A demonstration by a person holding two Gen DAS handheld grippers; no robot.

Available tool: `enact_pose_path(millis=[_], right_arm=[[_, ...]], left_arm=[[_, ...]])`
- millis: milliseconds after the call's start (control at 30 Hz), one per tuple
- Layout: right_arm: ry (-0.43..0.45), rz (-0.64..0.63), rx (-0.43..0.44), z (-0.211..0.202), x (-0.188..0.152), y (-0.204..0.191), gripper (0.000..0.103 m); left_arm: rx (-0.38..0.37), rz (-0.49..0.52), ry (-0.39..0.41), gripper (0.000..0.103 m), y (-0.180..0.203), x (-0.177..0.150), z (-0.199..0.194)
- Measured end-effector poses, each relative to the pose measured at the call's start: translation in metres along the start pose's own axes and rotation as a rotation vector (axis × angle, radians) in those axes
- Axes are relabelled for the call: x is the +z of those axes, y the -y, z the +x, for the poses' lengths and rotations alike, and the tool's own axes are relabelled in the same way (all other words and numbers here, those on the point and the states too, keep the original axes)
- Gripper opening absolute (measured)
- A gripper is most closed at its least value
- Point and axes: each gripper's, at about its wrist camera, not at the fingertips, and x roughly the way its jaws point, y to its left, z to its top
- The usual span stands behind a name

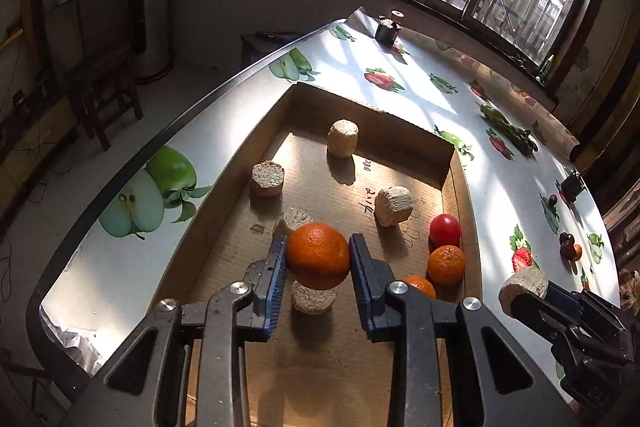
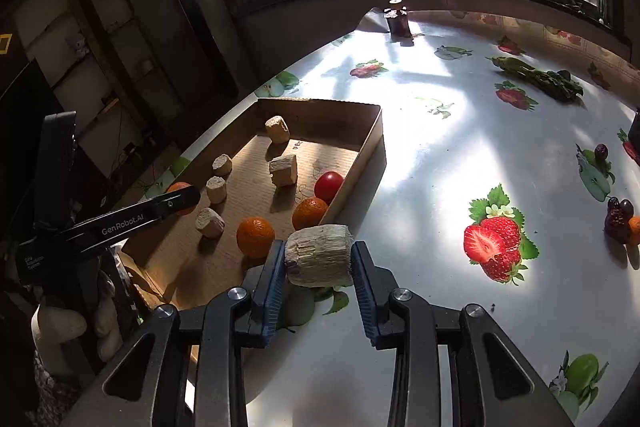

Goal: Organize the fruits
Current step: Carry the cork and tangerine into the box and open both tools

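Note:
My left gripper [image 1: 319, 247] is shut on an orange [image 1: 318, 255], held over the floor of a shallow cardboard box [image 1: 372, 123]. Several beige cylinder chunks lie in the box, one of them [image 1: 314, 301] right under the orange. A red tomato [image 1: 445, 230] and two more oranges [image 1: 446, 265] sit against the box's right wall. My right gripper [image 2: 318, 251] is shut on another beige chunk [image 2: 318, 255] above the table, just outside that wall [image 2: 372, 143]. In the right wrist view, the left gripper [image 2: 186, 197] and its orange [image 2: 180, 189] show over the box's left side.
The table [image 2: 420, 167] has a glossy cloth printed with fruit. On it are a green leafy vegetable [image 2: 540, 75], a dark jar [image 2: 398, 21], and dark dates with a small orange [image 2: 620, 223] at the right. A gloved hand [image 2: 60, 323] shows lower left. A wooden stool [image 1: 104, 95] stands on the floor.

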Motion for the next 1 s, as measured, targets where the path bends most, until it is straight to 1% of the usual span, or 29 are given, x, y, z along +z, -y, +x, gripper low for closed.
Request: enact_pose_path(millis=[100,233,267,400,567,667,733,800,933,1000], right_arm=[[-0.017,-0.038,-0.005,0.022,0.016,-0.017,0.036],[-0.045,-0.069,-0.027,0.051,0.033,-0.029,0.036],[-0.053,-0.073,-0.034,0.058,0.035,-0.031,0.036],[-0.091,-0.074,-0.037,0.08,0.038,-0.033,0.036],[-0.133,-0.091,-0.056,0.102,0.034,-0.035,0.036],[-0.137,-0.095,-0.066,0.106,0.032,-0.035,0.036],[-0.14,-0.096,-0.07,0.106,0.032,-0.035,0.036],[-0.138,-0.086,-0.069,0.106,0.032,-0.035,0.036],[-0.116,-0.048,-0.048,0.099,0.032,-0.031,0.041],[-0.094,-0.041,-0.043,0.091,0.032,-0.031,0.044]], left_arm=[[0.014,0.024,-0.029,0.03,0.002,0.015,0.015],[-0.01,0.017,-0.095,0.03,-0.004,0.028,0.04],[-0.01,0.019,-0.1,0.03,-0.004,0.03,0.044],[-0.016,0.038,-0.113,0.03,-0.002,0.037,0.054],[0.006,0.072,-0.126,0.03,0.001,0.039,0.06],[0.011,0.077,-0.128,0.031,0.001,0.04,0.061],[-0.009,0.078,-0.127,0.037,0.002,0.04,0.06],[-0.016,0.078,-0.126,0.048,0.001,0.039,0.058],[-0.022,0.048,-0.109,0.049,-0.003,0.038,0.047],[-0.015,0.023,-0.096,0.049,-0.005,0.037,0.034]])
